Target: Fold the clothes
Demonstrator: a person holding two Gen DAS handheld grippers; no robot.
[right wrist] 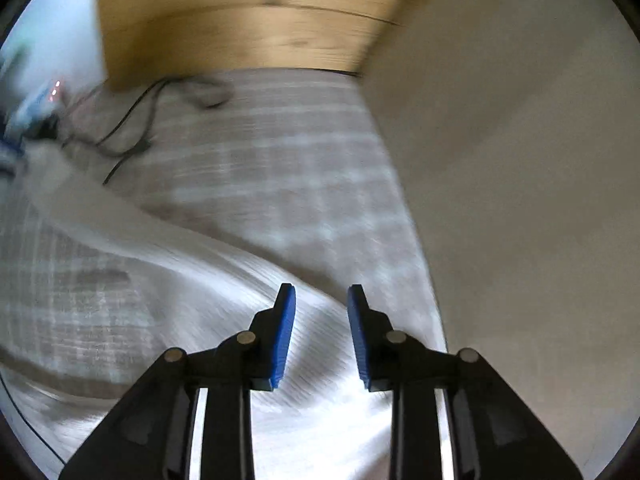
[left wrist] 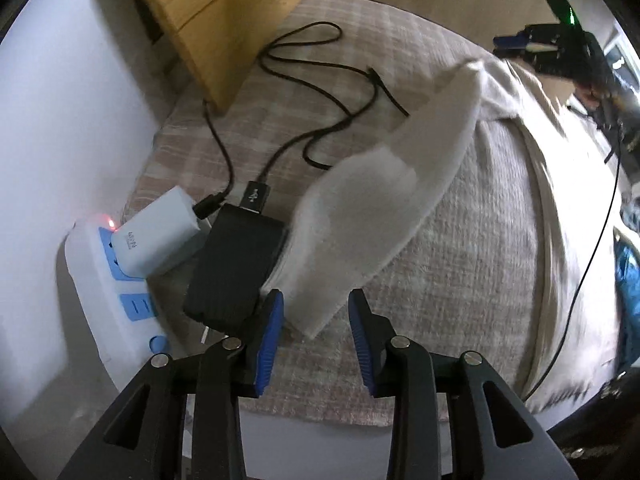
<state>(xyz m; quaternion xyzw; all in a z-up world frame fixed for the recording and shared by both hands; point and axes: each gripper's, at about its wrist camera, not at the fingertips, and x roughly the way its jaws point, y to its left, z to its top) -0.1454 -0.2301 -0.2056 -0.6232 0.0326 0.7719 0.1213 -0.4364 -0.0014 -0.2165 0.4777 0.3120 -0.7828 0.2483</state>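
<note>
White garment (left wrist: 372, 220) is draped mid-frame over the plaid bedding (left wrist: 256, 128); soft, light, limp. Left gripper (left wrist: 316, 300) and right gripper (right wrist: 321, 294) are both spread wide, nothing held. Best pinched at the hem corner, lower centre.

A checked bedspread (left wrist: 328, 52) covers the bed. A wooden cabinet (left wrist: 224, 12) stands at its far edge, a white wall (left wrist: 60, 112) left of the cabinet.

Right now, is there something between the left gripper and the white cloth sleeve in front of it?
Nothing visible blocks it. The left gripper is open, and the end of the white sleeve lies just ahead between its fingers. The black charger sits left of the sleeve, touching its edge.
</note>
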